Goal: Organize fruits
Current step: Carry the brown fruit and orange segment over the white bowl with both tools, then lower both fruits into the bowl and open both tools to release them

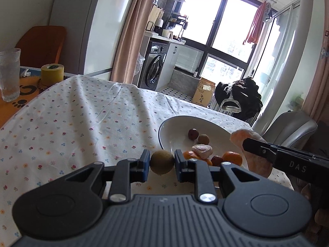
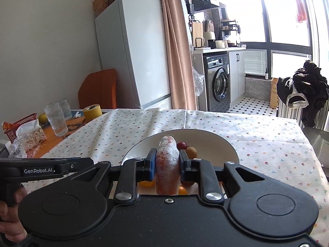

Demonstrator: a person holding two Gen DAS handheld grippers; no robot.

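Observation:
My left gripper (image 1: 162,163) is shut on a small brown round fruit (image 1: 162,162), held just left of the white bowl (image 1: 170,126). The bowl holds a dark red fruit (image 1: 192,133), a brown fruit (image 1: 203,139), a pomelo segment (image 1: 202,151) and small oranges (image 1: 232,158). My right gripper (image 2: 166,162) is shut on a large pink pomelo segment (image 2: 167,164) above the bowl (image 2: 218,142); that segment (image 1: 257,160) also shows at the right of the left wrist view. A red fruit (image 2: 182,145) and a brown fruit (image 2: 191,152) lie behind it.
A flowered tablecloth (image 1: 82,119) covers the table. At the left stand drinking glasses (image 2: 56,121), a yellow tape roll (image 2: 92,112), a red basket (image 2: 18,123) and a tissue pack (image 2: 30,133). A chair with dark clothes (image 2: 302,94) is at the far right.

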